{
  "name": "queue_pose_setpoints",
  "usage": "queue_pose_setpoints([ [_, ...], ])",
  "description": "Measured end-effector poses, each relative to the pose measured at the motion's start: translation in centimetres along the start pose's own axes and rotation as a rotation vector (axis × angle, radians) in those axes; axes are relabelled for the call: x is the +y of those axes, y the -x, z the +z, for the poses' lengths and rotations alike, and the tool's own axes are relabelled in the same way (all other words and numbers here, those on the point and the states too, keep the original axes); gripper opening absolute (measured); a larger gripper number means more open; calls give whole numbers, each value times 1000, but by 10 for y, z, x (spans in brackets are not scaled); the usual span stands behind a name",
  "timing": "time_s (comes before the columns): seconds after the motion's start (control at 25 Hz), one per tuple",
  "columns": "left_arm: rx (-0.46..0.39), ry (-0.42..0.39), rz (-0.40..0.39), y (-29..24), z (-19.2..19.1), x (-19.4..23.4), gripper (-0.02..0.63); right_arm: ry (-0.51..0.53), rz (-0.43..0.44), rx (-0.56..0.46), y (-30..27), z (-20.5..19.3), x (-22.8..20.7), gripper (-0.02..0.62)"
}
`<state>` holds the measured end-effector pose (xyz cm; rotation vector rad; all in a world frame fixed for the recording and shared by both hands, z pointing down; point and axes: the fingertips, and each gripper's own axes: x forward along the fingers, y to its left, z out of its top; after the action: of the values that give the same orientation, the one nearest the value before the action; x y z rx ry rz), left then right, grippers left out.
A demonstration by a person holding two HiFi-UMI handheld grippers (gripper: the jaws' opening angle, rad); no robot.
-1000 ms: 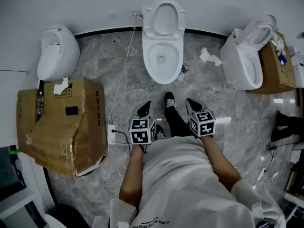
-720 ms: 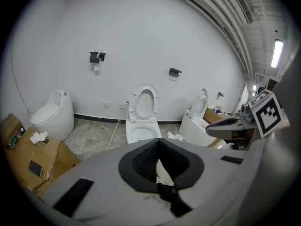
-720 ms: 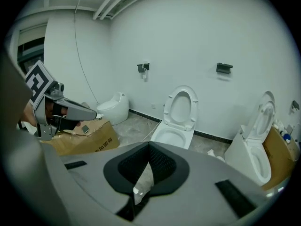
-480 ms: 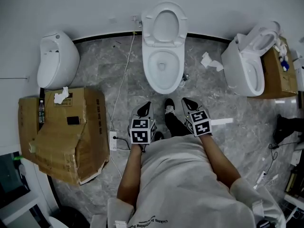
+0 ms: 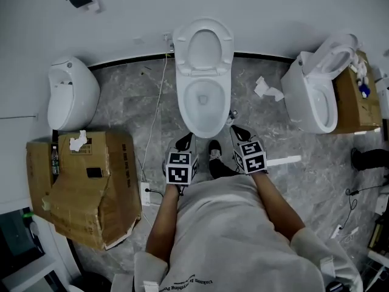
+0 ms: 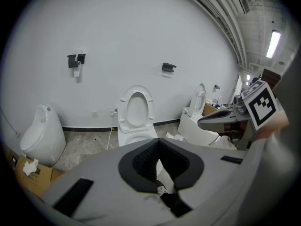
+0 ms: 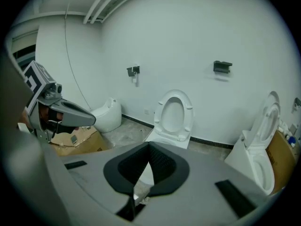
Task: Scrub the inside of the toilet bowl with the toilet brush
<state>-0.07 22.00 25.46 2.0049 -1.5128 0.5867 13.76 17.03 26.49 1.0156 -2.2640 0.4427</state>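
The white toilet [image 5: 202, 96] stands against the far wall with its lid and seat raised and its bowl open; it also shows in the left gripper view [image 6: 135, 121] and the right gripper view [image 7: 173, 119]. My left gripper [image 5: 184, 142] [image 6: 159, 147] hovers just before the bowl's front rim, left of centre, shut and empty. My right gripper [image 5: 238, 132] [image 7: 149, 147] hangs beside it, right of centre, also shut on nothing. No toilet brush shows in any view. A small dark object [image 5: 233, 113] sits by the toilet's right side; I cannot tell what it is.
A battered cardboard box [image 5: 85, 181] lies at the left, behind it a white floor fixture [image 5: 72, 93]. A second toilet [image 5: 316, 93] and crumpled paper [image 5: 267, 89] are at the right. A cable [image 5: 157, 111] runs to a power strip [image 5: 146, 193]. My shoe [image 5: 214, 148] is between the grippers.
Both grippers have moved forward together toward the toilet, which now lies much closer to them. Their jaws look the same as before.
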Motion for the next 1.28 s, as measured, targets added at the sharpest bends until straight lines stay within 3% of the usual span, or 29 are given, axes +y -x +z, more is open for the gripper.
queue_pose_setpoints([
  [0.28,38,-99,-31,-45,29,-11,25,-66,-42,-87,-24,44,-64,17],
  [0.56,41,-109,3,-79,53,-9,25,-116,-1,-109,-54,65,-101,17],
  [0.8,84,-106,41,-90,57,-13,25,-212,30,-16,-74,43,-116,17],
  [0.96,104,-94,38,-86,53,-1,25,-272,33,30,-83,21,-103,15],
  [1.28,96,-31,-52,-95,45,19,25,-351,-68,143,-94,-13,-104,17],
])
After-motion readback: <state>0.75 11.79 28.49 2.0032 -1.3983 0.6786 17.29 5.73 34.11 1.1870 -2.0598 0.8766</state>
